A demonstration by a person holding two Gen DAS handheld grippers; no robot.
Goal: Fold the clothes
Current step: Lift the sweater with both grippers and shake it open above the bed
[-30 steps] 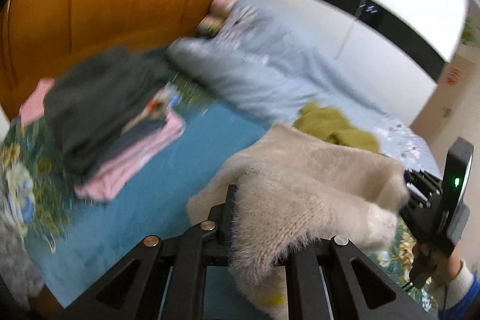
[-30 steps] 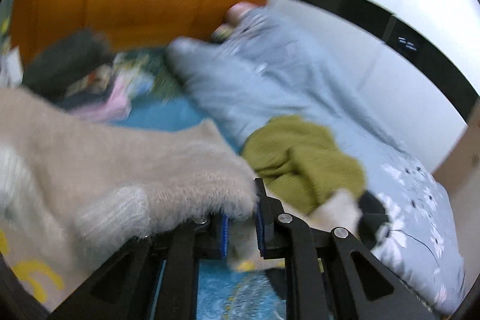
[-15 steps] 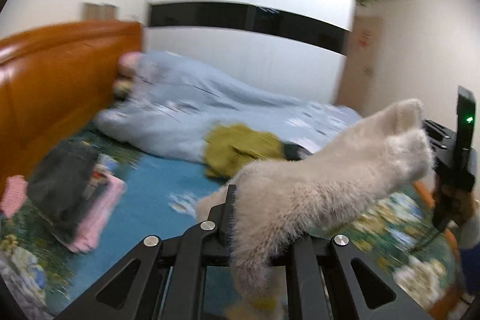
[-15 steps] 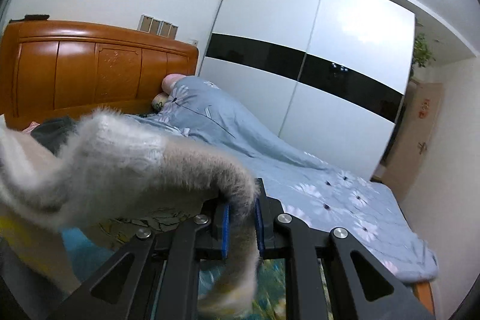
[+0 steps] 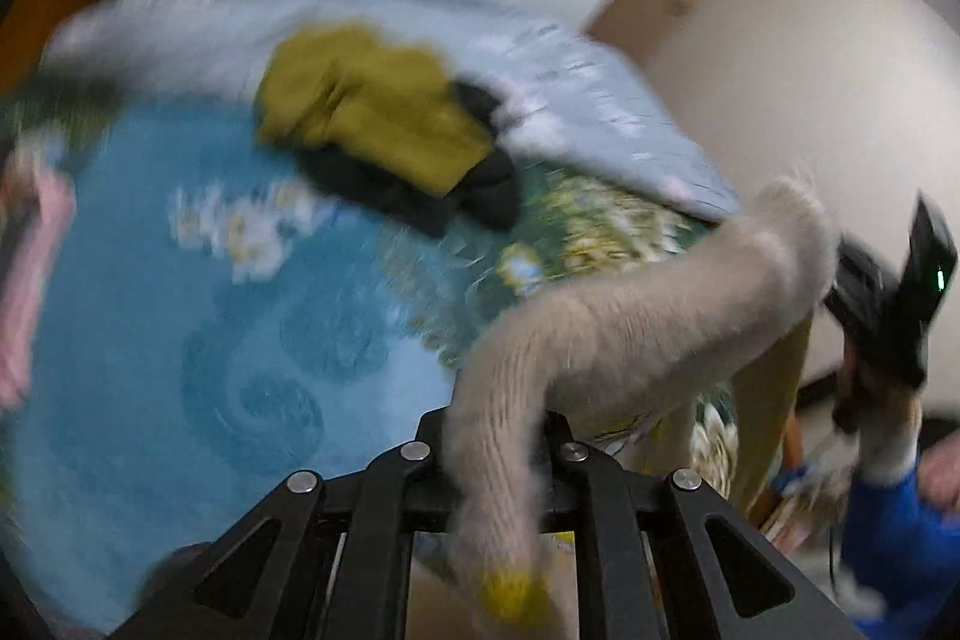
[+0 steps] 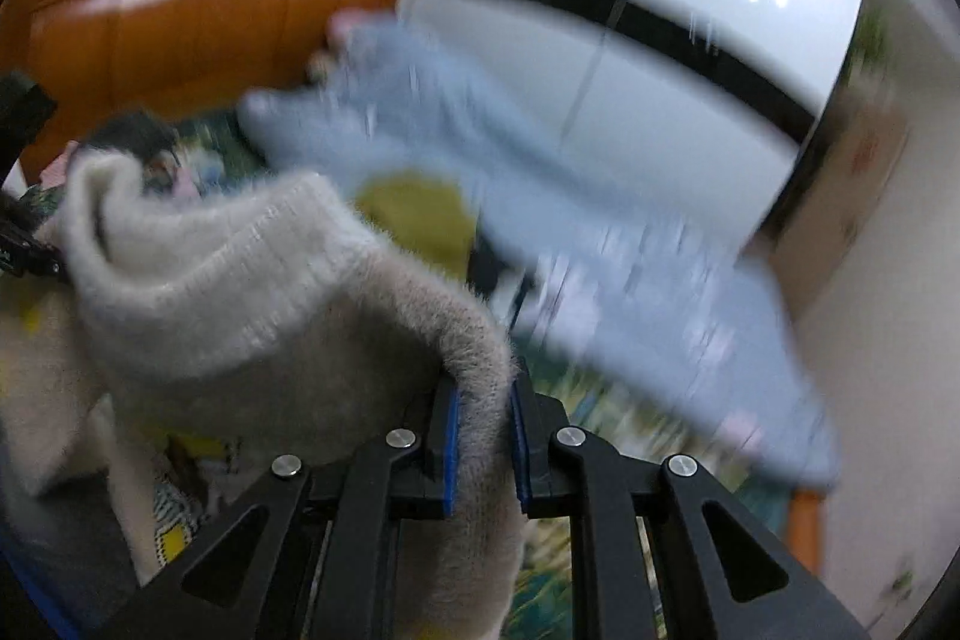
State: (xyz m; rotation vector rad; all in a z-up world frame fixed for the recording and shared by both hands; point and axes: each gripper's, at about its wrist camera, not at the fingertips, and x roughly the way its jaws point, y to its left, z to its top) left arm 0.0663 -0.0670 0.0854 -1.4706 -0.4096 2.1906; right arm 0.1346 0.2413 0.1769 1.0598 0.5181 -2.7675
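Fuzzy cream knit fills the foreground of both blurred wrist views: a beige sweater (image 6: 198, 292) is held in the air above the bed (image 5: 180, 340), strung between the two tools. The left hand-held gripper (image 5: 498, 436) is clamped on one end of the sweater, fabric bunched between its fingers and a strip with a yellow mark hanging below. The right hand-held gripper (image 6: 483, 436) is likewise clamped on the other end, a fold pinched between its blue pads (image 6: 451, 451). Seen from the left wrist, the sweater's long axis runs up and rightward from the left tool to the right tool (image 5: 882, 316), so each hand is nearest its own end and the body of the garment sags between and below them, apart from the blue patterned bed cover. Judging by this, the next move depends on lowering that span flat onto the open blue area ahead of the left tool. Beyond it lie an olive-green garment (image 5: 372, 106) over something black, and a pale blue quilt (image 6: 630, 244) towards the white wardrobe (image 6: 690, 40); the orange wooden headboard (image 6: 180, 22) stands far left. Compared with half a second ago, both cameras have tipped downward towards the bed, and the sweater is pulled into a narrower, tauter band.
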